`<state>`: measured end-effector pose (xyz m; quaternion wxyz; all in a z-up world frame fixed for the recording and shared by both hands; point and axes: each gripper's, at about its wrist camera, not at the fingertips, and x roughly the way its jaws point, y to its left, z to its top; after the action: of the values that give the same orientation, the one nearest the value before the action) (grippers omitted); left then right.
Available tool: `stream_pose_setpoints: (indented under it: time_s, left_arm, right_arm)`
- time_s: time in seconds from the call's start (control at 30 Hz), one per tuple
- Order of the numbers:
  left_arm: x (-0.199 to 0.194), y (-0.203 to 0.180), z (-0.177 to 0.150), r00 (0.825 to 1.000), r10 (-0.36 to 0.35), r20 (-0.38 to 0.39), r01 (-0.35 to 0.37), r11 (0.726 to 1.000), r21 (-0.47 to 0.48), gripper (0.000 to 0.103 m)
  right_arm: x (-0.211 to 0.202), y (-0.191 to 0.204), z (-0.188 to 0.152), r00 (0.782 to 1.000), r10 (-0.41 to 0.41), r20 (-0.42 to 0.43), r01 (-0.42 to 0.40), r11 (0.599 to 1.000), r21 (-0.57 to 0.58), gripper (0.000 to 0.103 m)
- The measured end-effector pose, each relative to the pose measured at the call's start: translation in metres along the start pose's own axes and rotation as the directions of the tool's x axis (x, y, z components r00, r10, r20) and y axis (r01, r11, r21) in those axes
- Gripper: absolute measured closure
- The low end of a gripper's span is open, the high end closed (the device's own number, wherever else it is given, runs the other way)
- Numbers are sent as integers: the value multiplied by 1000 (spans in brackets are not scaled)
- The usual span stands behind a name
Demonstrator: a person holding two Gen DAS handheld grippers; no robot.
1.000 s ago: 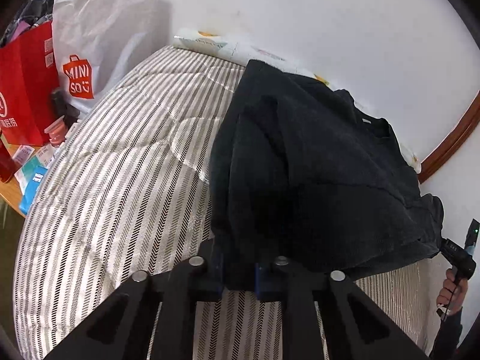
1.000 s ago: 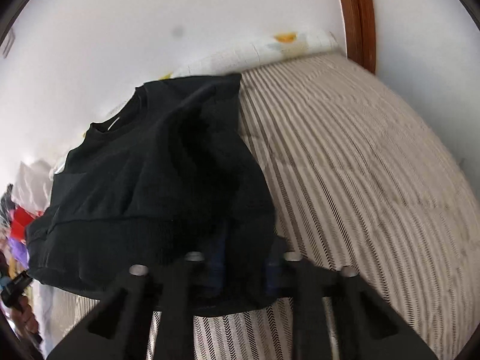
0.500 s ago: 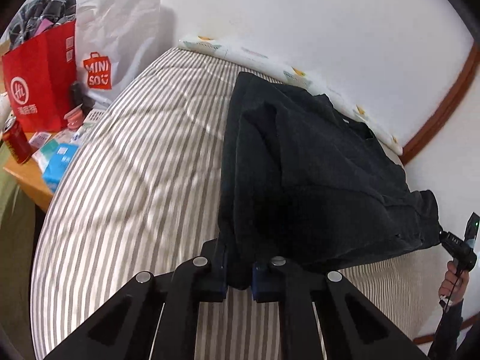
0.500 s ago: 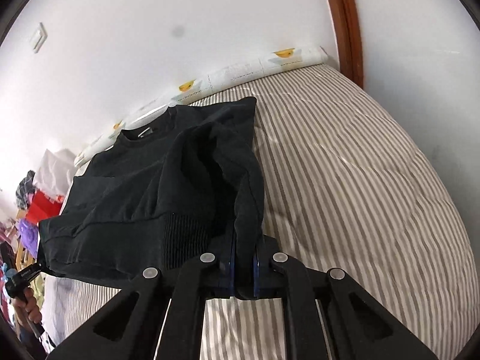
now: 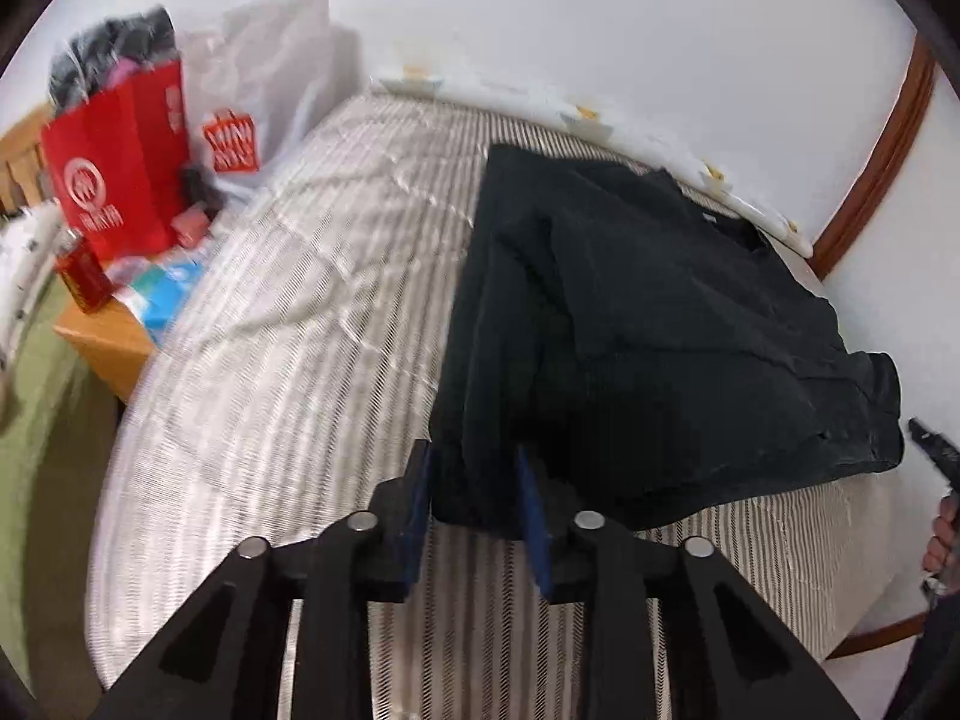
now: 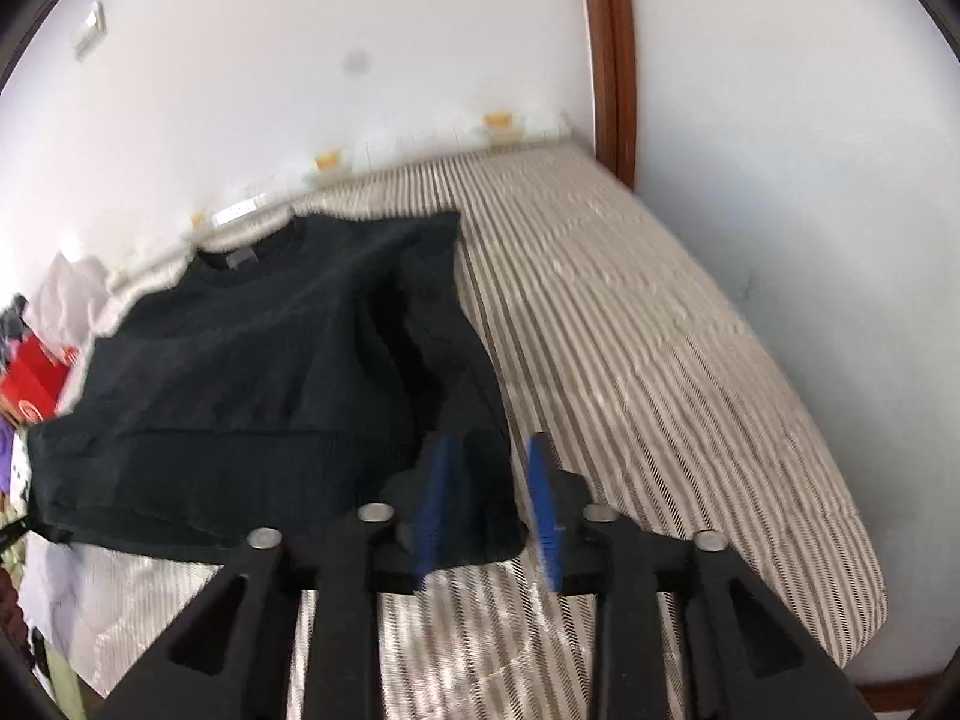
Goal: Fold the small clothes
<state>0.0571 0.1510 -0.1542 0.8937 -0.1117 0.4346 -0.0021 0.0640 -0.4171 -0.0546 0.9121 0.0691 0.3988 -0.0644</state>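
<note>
A black sweater (image 5: pixel 630 330) lies spread on the striped bed (image 5: pixel 288 360), collar toward the wall. My left gripper (image 5: pixel 474 504) sits at its near left hem corner. Its jaws are opening, and the cloth rests loose between the blue pads (image 5: pixel 417 516). In the right wrist view the same sweater (image 6: pixel 270 372) has its near right corner between the opening jaws of my right gripper (image 6: pixel 489 504). A gap shows beside the right pad (image 6: pixel 543 504). The hand holding the right gripper (image 5: pixel 945 534) shows at the left view's right edge.
A red paper bag (image 5: pixel 120 180) and a white shopping bag (image 5: pixel 264 90) stand left of the bed. Below them a wooden side table (image 5: pixel 102 336) carries a red can (image 5: pixel 84 276) and a blue packet (image 5: pixel 168 288). White wall and a brown door frame (image 6: pixel 615 60) bound the bed.
Both grippers have drawn back toward the bed's near edge. Their jaws, shut on the sweater's hem corners before, now stand apart, and the hem has dropped onto the bed.
</note>
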Motion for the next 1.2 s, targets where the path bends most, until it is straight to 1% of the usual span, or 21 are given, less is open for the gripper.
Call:
stream_pose_setpoints:
  time_s: [0.03,0.07,0.1,0.13,0.17,0.27,0.3,0.4,0.5,0.57,0.6,0.63,0.67,0.7,0.73,0.83,0.9,0.97,1.03,1.2]
  left_arm:
    - [-7,-1,1,1000,-7,21,7,1000,8,71]
    - [-13,-3,3,999,-19,38,18,1000,11,68]
    - [-18,-5,3,998,-32,48,31,999,12,61]
    - [-22,-7,4,997,-51,59,50,999,16,51]
    - [-25,-11,5,994,-78,71,77,997,21,48]
    - [-25,-25,8,987,-144,76,141,989,43,47]
    - [-23,-29,7,985,-153,73,150,988,45,47]
    - [-8,-38,6,980,-196,35,194,980,38,48]
    - [14,-42,6,977,-213,-12,213,977,24,49]
    - [29,-43,7,974,-223,-36,223,975,12,49]
    - [36,-43,8,970,-237,-48,237,972,-3,59]
    - [42,-43,9,965,-257,-61,256,966,-22,74]
    - [44,-43,10,961,-269,-69,267,963,-33,81]
    - [44,-43,12,959,-275,-63,274,961,-30,94]
    - [41,-43,16,957,-287,-45,287,958,-21,96]
    - [32,-41,30,955,-296,6,296,955,-12,97]
    - [28,-38,44,951,-308,35,308,951,-20,97]
    - [27,-40,58,949,-309,54,310,950,-16,97]
    - [30,-43,70,951,-302,65,303,953,-17,97]
    - [49,-48,97,961,-268,66,269,963,-13,97]
  right_arm:
    - [-7,2,1,1000,12,20,-12,1000,-2,61]
    - [-13,7,3,999,31,41,-31,999,-12,58]
    - [-17,13,4,997,51,55,-50,998,-29,54]
    - [-18,17,4,997,60,57,-58,998,-41,53]
    - [-15,24,5,996,69,49,-66,996,-60,53]
    - [5,38,-1,997,82,-1,-82,992,-94,53]
    - [10,40,-3,997,81,-10,-82,992,-97,53]
    - [34,44,-11,995,76,-63,-81,993,-80,53]
    - [47,43,-16,993,88,-76,-92,994,-53,53]
    - [48,43,-18,993,92,-74,-96,994,-50,59]
    - [49,45,-17,994,84,-69,-88,995,-54,72]
    - [48,47,-16,995,76,-63,-80,995,-63,83]
    - [47,49,-14,994,88,-58,-92,993,-77,85]
    - [43,49,-11,993,111,-44,-114,990,-77,86]
    - [40,48,-7,992,122,-32,-124,990,-74,87]
    - [26,41,7,985,170,31,-169,985,-39,87]
    - [22,35,20,974,217,60,-218,976,2,87]
    - [23,34,34,967,240,83,-243,970,23,88]
    - [27,37,46,965,244,97,-248,969,22,88]
    - [49,50,74,968,230,104,-234,972,29,88]
